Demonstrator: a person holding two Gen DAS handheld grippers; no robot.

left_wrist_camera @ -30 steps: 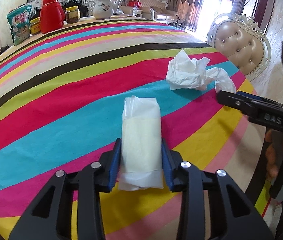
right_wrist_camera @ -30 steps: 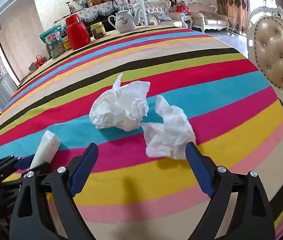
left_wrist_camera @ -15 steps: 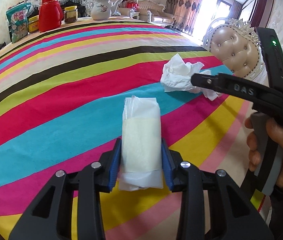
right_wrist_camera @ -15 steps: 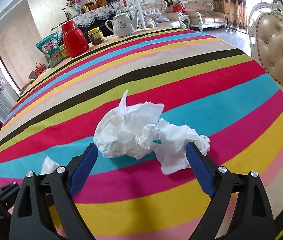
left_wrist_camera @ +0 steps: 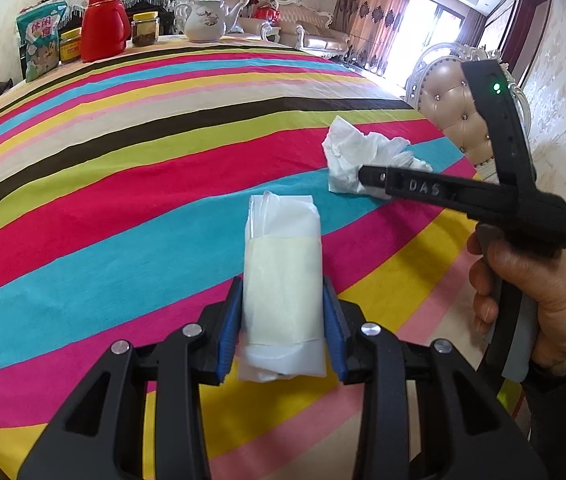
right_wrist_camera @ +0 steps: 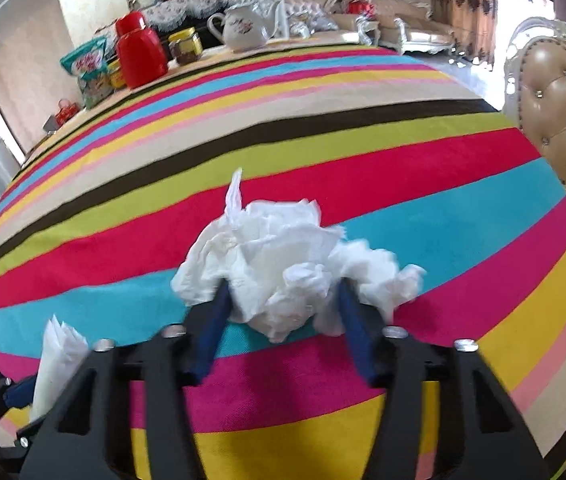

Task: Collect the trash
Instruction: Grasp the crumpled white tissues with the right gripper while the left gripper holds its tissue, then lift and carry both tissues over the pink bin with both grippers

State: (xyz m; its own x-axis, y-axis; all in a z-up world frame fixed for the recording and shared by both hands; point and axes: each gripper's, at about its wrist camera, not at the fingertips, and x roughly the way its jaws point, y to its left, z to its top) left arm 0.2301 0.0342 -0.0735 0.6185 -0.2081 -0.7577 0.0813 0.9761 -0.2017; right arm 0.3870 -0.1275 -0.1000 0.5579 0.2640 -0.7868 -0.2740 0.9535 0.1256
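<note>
Two grips are loaded: your left gripper (left_wrist_camera: 283, 316) has its jaws clamped on the folded tissue pack (left_wrist_camera: 281, 288), held above the striped counter (left_wrist_camera: 123, 200). Your right gripper (right_wrist_camera: 283, 312) has its jaws narrowed into the crumpled tissues (right_wrist_camera: 279, 256) lying on the counter, presumably to bunch both wads for a single lift.

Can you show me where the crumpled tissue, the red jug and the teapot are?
crumpled tissue (right_wrist_camera: 283, 264), right wrist view, middle of the wad.
red jug (right_wrist_camera: 139, 54), right wrist view, its body.
teapot (left_wrist_camera: 207, 20), left wrist view, its belly.

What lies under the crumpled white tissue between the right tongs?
The crumpled tissue rests on the striped tablecloth, over its turquoise and red bands, with the right tongs closing around it. Whatever lies directly beneath the tissue is covered.
</note>
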